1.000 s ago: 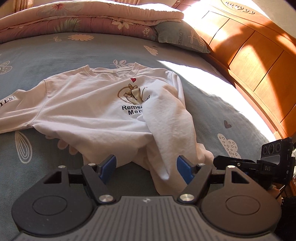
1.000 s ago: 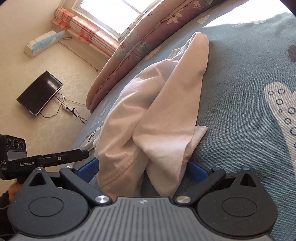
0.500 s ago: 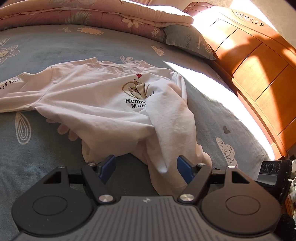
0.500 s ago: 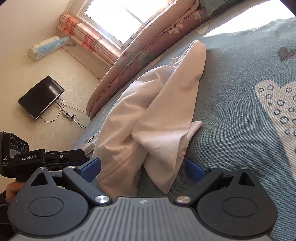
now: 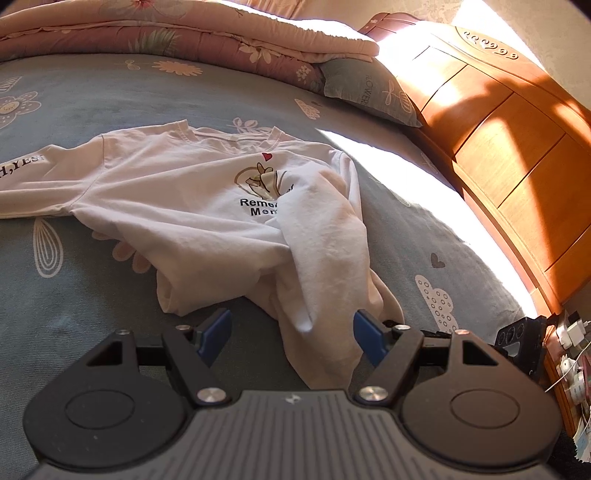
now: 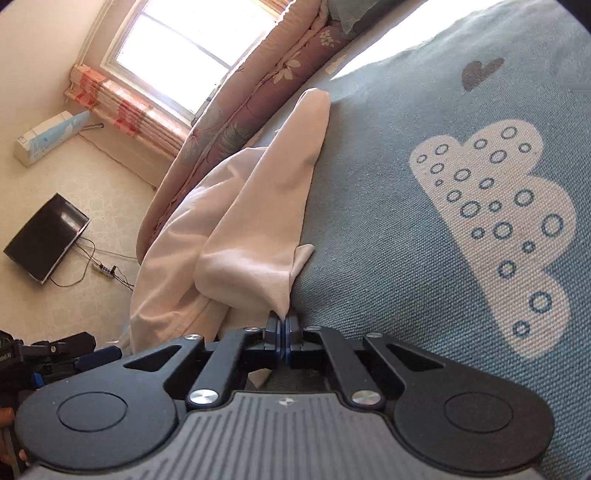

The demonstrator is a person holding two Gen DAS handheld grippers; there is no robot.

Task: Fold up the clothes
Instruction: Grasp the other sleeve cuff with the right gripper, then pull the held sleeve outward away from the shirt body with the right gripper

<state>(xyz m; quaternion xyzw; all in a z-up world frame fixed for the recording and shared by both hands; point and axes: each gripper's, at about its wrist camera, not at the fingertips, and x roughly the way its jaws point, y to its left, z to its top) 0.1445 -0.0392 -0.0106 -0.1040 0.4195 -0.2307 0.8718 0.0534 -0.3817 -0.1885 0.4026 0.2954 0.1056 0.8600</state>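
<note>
Sunlit bedroom: a wide bed under a grey-blue bedspread printed with flowers, hearts and dotted clouds fills both views. In the left wrist view a folded pink floral quilt runs along the top of the frame, a grey-green pillow lies beside it at upper centre, and an orange wooden headboard takes the upper right in strong light.

Centre of that view, a white T-shirt lies spread front-up on the bedspread, with a hand-and-heart print and black lettering on the chest. One sleeve reaches off the left edge of the frame; the other side of the shirt is folded in and bunches toward the lower centre. The left gripper stands open at the bottom of the frame. A bunched hem fold lies between its blue pads, close to the right-hand one, and neither pad presses on it.

In the right wrist view the right gripper has just closed, and its jaws now pinch a tip of the shirt's edge at lower centre. The cloth rises from them in a taut ridge toward the upper middle. A window glows at the upper left, and a dark screen lies on the pale floor at mid left
</note>
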